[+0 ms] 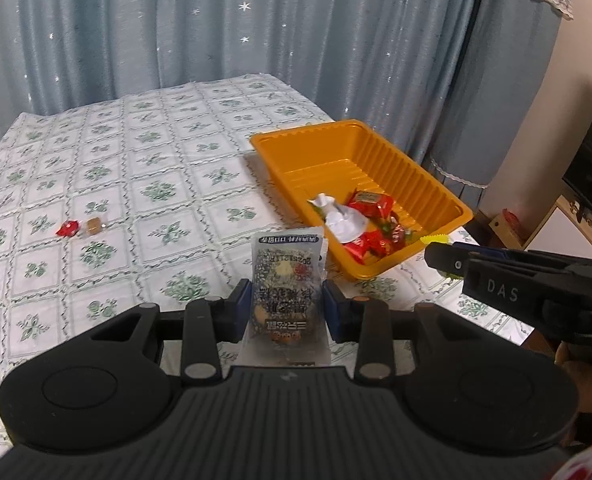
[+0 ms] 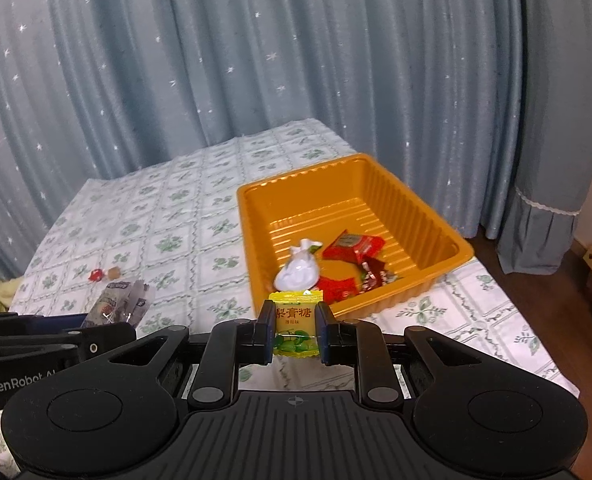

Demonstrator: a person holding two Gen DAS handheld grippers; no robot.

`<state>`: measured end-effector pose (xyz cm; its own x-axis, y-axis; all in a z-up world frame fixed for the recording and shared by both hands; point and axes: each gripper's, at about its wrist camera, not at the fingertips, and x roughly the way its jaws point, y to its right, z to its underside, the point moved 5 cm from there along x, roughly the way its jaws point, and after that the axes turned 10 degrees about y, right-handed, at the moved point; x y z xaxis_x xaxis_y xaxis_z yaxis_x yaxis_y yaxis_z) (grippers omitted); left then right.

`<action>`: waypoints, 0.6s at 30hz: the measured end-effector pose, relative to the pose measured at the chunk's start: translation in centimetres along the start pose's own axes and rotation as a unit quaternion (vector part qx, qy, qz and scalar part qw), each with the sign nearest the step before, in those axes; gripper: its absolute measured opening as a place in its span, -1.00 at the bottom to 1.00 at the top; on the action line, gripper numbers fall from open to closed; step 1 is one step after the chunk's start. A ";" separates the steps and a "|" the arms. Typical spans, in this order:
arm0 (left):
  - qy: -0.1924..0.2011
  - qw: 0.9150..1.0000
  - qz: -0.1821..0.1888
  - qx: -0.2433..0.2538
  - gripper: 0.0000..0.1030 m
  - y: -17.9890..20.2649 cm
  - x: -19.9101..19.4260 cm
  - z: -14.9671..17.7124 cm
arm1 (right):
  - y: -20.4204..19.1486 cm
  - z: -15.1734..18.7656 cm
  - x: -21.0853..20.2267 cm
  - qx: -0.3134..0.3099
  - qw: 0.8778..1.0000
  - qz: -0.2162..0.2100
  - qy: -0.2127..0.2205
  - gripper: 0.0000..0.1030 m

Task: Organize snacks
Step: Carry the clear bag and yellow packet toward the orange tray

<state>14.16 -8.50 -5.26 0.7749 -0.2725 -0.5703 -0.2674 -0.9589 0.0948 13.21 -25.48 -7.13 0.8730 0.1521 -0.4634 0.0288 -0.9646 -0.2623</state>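
My left gripper (image 1: pixel 287 307) is shut on a clear snack packet with dark print (image 1: pixel 287 280), held upright above the table near the orange tray's (image 1: pixel 375 132) near-left corner. My right gripper (image 2: pixel 295 330) is shut on a small yellow candy packet (image 2: pixel 295 320), just in front of the orange tray (image 2: pixel 447 240). Inside the tray lie a white wrapped sweet (image 2: pixel 297 270) and several red wrapped candies (image 2: pixel 351 246). In the left wrist view the right gripper (image 1: pixel 435 256) comes in from the right with a yellow edge at its tip. A red candy (image 1: pixel 67 228) and a brown candy (image 1: pixel 92 226) lie on the cloth at left.
The table wears a white cloth with green floral squares (image 1: pixel 156 160). Blue star-print curtains (image 2: pixel 256 60) hang close behind it. The table's right edge drops to a wooden floor (image 2: pixel 535 292), with low furniture (image 1: pixel 551 224) at far right.
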 end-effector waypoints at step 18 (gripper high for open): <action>-0.003 1.000 0.029 0.010 -0.34 3.7 2.4 -1.4 | 3.6 -1.4 0.2 0.023 0.999 0.025 0.011 -0.59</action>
<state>15.88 -12.80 -5.12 0.7546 -0.3272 -0.5688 -0.3237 -0.9396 0.1112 14.17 -29.24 -6.96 0.8829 0.0985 -0.4592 -0.0371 -0.9601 -0.2773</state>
